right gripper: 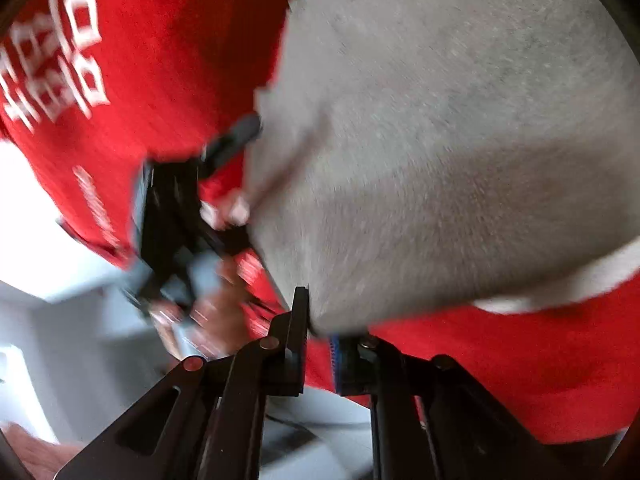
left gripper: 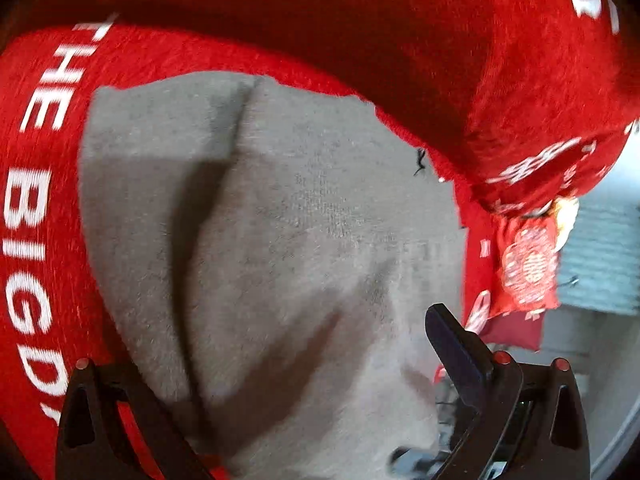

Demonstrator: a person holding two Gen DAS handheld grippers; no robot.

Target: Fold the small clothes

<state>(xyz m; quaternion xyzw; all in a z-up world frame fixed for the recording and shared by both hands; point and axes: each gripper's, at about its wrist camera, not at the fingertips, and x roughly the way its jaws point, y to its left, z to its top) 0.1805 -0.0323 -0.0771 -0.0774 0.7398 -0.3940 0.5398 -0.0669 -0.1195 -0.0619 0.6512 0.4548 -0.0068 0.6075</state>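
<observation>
From the left wrist view, a grey garment (left gripper: 280,240) with a broad red waistband (left gripper: 36,200) printed in white capitals hangs close in front of the lens, filling most of the picture; the band curves round the left and top, and its far side folds over at the upper right. The left claw (left gripper: 256,400) stands open: its right finger (left gripper: 456,356) is clear of the cloth at the lower right, while the left finger is hidden behind the grey fabric that drapes down between the two, so whether any pad touches the cloth cannot be told. Behind the garment's right edge there is a small red patterned item (left gripper: 528,264) and a pale blue ribbed cloth (left gripper: 604,248), both blurred. From the right wrist view, the same grey garment (right gripper: 440,140) bulges across the upper right with the red waistband (right gripper: 160,60) to its left and below it. The right claw (right gripper: 320,336) is closed on the garment's lower edge, the fabric pinched between its left finger (right gripper: 298,320) and the blue-edged right one. Further left, smeared by motion, the left claw (right gripper: 224,152) reaches toward the garment's edge, with a hand (right gripper: 224,312) on its handle below. No table can be made out under the garment.
</observation>
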